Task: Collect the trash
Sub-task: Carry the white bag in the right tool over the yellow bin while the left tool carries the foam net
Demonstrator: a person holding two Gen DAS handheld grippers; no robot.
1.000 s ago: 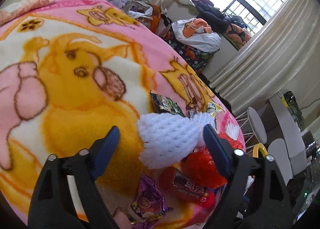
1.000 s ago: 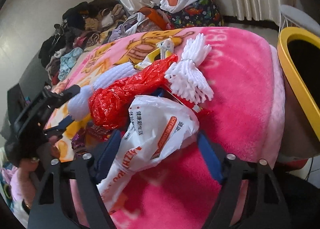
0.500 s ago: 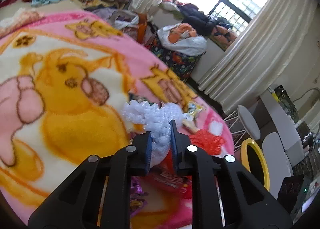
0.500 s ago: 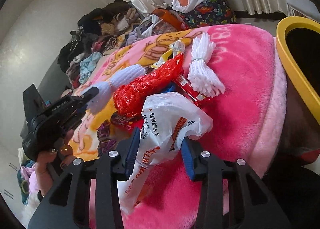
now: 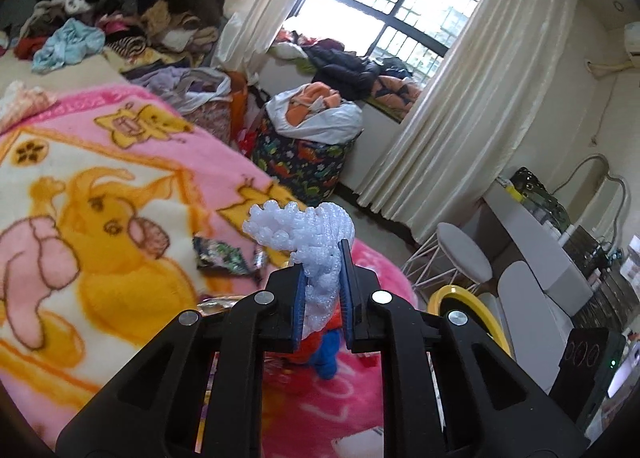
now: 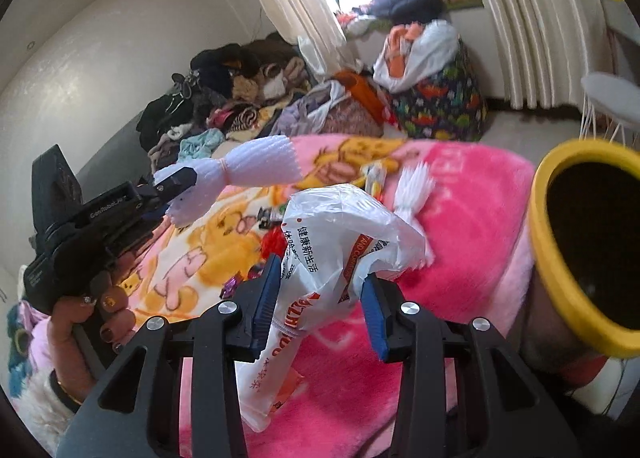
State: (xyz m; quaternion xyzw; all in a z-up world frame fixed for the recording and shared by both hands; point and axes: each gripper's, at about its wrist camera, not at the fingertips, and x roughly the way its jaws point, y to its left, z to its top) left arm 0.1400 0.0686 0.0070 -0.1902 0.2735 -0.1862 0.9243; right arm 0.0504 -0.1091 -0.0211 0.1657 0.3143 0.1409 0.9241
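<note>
My left gripper (image 5: 322, 294) is shut on a white foam fruit net (image 5: 308, 234) and holds it above the pink blanket (image 5: 100, 186); the net also shows in the right wrist view (image 6: 248, 170). My right gripper (image 6: 320, 298) is closed on a white plastic bag with red print (image 6: 340, 242), lifted off the blanket (image 6: 472, 198). A yellow-rimmed bin (image 6: 560, 258) stands at the right, beside the bed; it also shows in the left wrist view (image 5: 460, 298). A second white foam piece (image 6: 412, 190), a red bag (image 6: 274, 240) and a dark wrapper (image 5: 218, 256) lie on the blanket.
Heaps of clothes (image 5: 120, 10) lie at the bed's far end. A dinosaur-print bag (image 5: 304, 154) stands on the floor by the curtains. A white stool (image 5: 460, 254) and a white desk (image 5: 532, 230) are beside the bin.
My left gripper shut on the foam net and lifted it. My right gripper closed on the plastic bag and raised it off the blanket, nearer the yellow bin.
</note>
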